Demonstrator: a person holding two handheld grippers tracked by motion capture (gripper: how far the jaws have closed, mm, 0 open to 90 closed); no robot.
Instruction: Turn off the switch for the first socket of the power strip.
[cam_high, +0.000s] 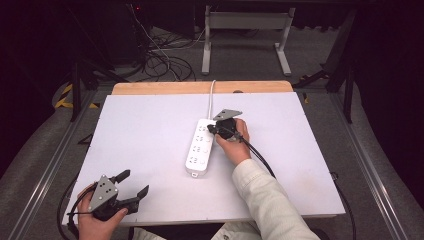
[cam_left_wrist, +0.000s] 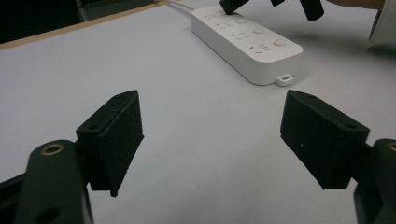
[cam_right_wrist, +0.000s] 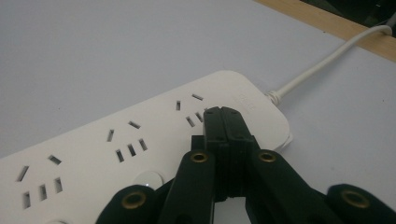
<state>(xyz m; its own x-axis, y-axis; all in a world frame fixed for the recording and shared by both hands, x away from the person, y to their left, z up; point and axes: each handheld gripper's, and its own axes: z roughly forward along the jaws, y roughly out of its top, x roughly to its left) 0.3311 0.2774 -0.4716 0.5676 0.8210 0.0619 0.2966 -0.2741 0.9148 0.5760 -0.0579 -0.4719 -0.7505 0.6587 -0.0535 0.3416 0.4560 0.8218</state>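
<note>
Over power strip (cam_right_wrist: 140, 154), right gripper (cam_right_wrist: 223, 114) fingers together — high view hides this

Power strip (cam_high: 200, 146) — white, white cord (cam_high: 212, 99) off its far end, dark socket slots in rows. Beneath the strip: pale grey-white board (cam_high: 145, 150), tan wooden edge (cam_high: 200, 88) beyond it. Right gripper (cam_right_wrist: 223, 116) over the strip — black, brass-coloured rivets. Left gripper (cam_left_wrist: 210, 140) black; sleeve (cam_high: 270, 200) cream.

Open table (cam_high: 150, 130) all around; power strip (cam_high: 199, 150) sole obstacle.
</note>
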